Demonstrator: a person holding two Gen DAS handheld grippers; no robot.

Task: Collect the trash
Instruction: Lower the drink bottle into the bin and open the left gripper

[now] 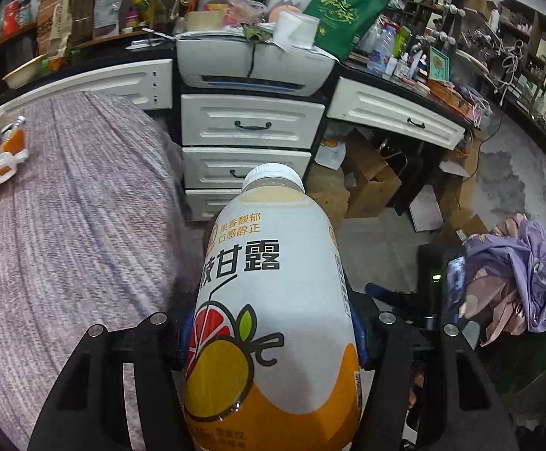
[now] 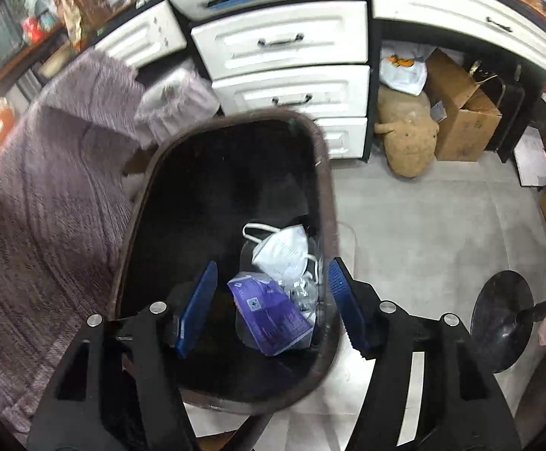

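Trash bin (image 2: 143, 203) holding white mask (image 2: 282, 250), purple packet (image 2: 271, 312)

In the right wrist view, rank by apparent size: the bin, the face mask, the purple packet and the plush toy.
1. bin
2. plush toy
3. purple packet and face mask: they look about equal, so no ranking.
The bin sits nearest the camera, which enlarges it.

White panelled drawer unit with black handles (image 1: 252, 124) under cluttered black desk top (image 1: 393, 75); purple knitted bedspread (image 1: 74, 203) left; grey floor (image 2: 423, 218); brown cardboard boxes (image 2: 464, 112).
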